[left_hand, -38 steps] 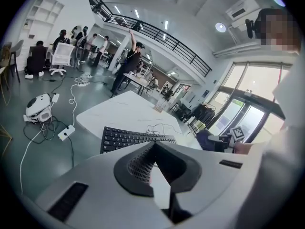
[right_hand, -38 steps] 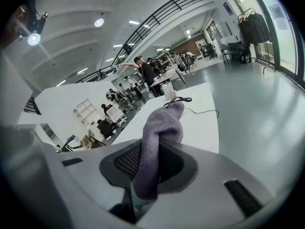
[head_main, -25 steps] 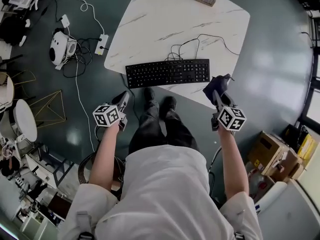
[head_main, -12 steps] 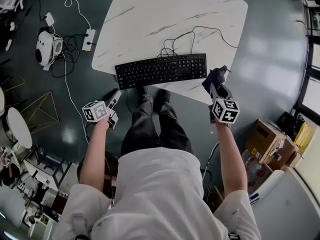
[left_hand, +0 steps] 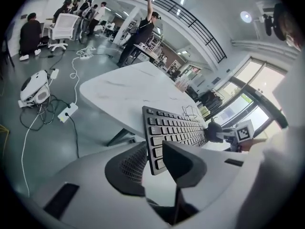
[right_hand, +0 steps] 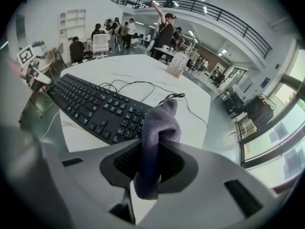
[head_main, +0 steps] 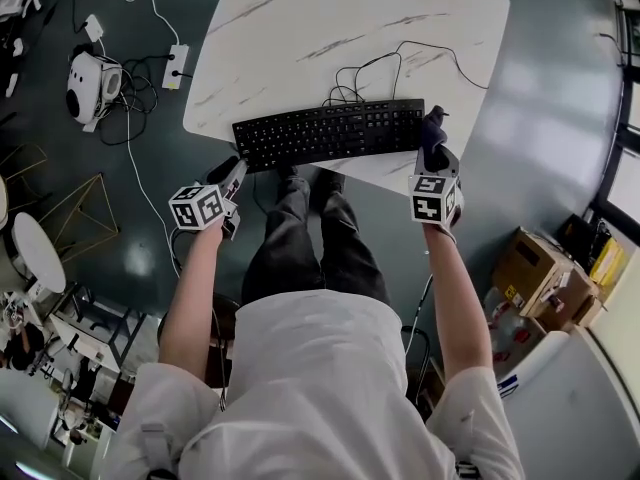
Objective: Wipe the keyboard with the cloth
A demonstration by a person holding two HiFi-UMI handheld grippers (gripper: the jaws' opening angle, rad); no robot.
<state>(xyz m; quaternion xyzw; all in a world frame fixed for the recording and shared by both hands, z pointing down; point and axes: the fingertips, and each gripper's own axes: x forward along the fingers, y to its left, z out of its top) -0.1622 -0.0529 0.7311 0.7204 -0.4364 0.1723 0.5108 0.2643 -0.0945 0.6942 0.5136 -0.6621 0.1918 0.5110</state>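
A black keyboard (head_main: 328, 131) lies along the near edge of the white marble table (head_main: 330, 28); it also shows as the keyboard (left_hand: 174, 130) and the keyboard (right_hand: 95, 106) in the gripper views. My right gripper (head_main: 433, 146) is shut on a dark purple cloth (head_main: 432, 128), bunched at the keyboard's right end. The cloth (right_hand: 159, 128) sticks up between the right gripper (right_hand: 150, 163) jaws. My left gripper (head_main: 236, 171) hovers off the table's near left edge, just short of the keyboard's left end. The left gripper (left_hand: 155, 168) jaws are opening, with nothing pressed between them.
The keyboard's cable (head_main: 400, 53) loops over the table behind it. On the floor at the left lie a power strip (head_main: 177, 66), cords and a white device (head_main: 85, 73). Cardboard boxes (head_main: 540, 273) stand at the right. The person's legs (head_main: 300, 238) reach under the table.
Both grippers have come in closer to the table's near edge. The right gripper has rolled and carried the cloth up beside the keyboard's right end.
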